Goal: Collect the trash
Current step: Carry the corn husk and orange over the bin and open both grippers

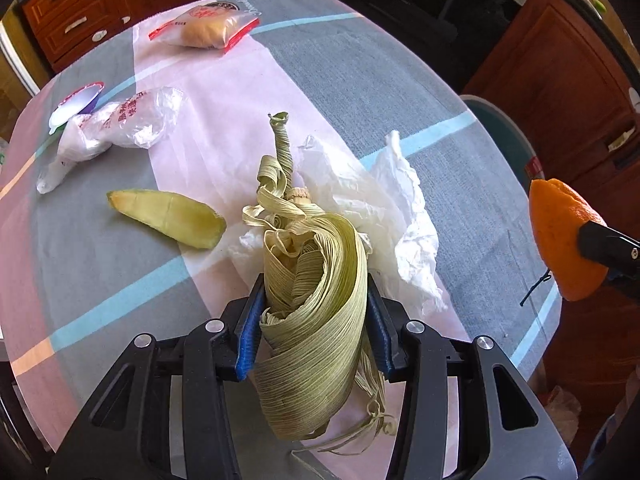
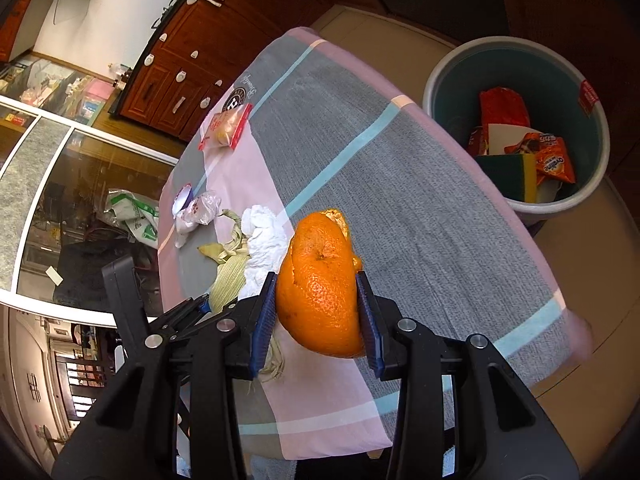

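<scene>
- Blue-padded jaws of the left gripper point(image 1: 314, 320) stood partway closed, clamping a corn husk point(image 1: 316, 280).
- The right gripper point(image 2: 316, 312) likewise pinched orange peel point(image 2: 320, 284) above the surface point(image 2: 420, 220).

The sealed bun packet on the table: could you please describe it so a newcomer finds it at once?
Look at the table's far end, near the wooden drawers. The bun packet lies there alone, clear plastic with red ends and a tan bun inside, unlike the crumpled bag nearer.

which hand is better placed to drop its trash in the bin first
Right, probably. Its fingers grip the orange peel near the table edge, with the bin open ahead in its view. The left gripper holds the corn husk over mid-table.
</scene>
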